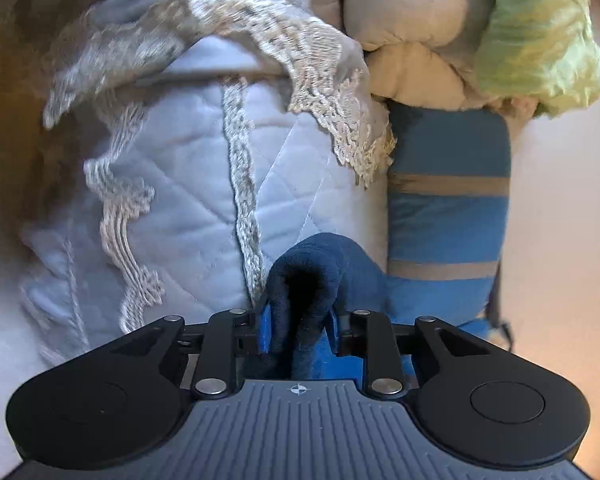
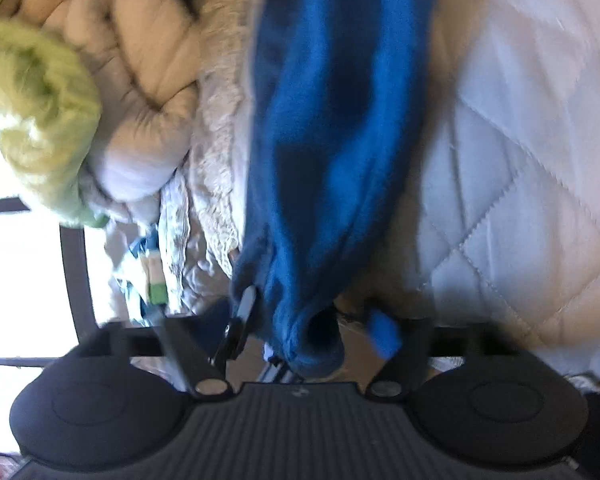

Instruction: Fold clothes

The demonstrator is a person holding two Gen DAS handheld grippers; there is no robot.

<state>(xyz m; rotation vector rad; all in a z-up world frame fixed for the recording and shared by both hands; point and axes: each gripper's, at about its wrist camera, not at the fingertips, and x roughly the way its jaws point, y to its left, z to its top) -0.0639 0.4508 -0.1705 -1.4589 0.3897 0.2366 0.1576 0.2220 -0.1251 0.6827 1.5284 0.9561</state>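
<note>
Left gripper (image 1: 300, 320): we log it closed down on a thick fold of dark blue garment (image 1: 304, 276), the blue pads pressing the bunched cloth from both sides; the fabric bulges up out of the grip.

Right gripper (image 2: 312, 328): we log it spread wide. The same blue garment (image 2: 332, 140) hangs through the gap, and the pads stand clear of it on either side; the view is blurred, so we cannot tell whether any edge brushes the cloth.

Garment, position: held at the left gripper, hanging lengthwise in front of the right one, above the white quilted bedspread (image 1: 172, 184).

Surroundings, as we count them: lace-trimmed cover (image 1: 320, 64) draped over the bedspread; blue cushion with tan stripes (image 1: 448, 208) beside it; cream puffy duvet (image 1: 412, 32) heaped behind; pale green cloth (image 1: 540, 40) bundled on the duvet.

Progress, our judgement: early. The garment is bunched and dangling, not laid flat, and no neat crease shows. No finished stack is in either view.

Remaining, our judgement: find a second hold with the right gripper, spread the piece on the bedspread, fold it, then deal with any other clothes; the green cloth may be one.
</note>
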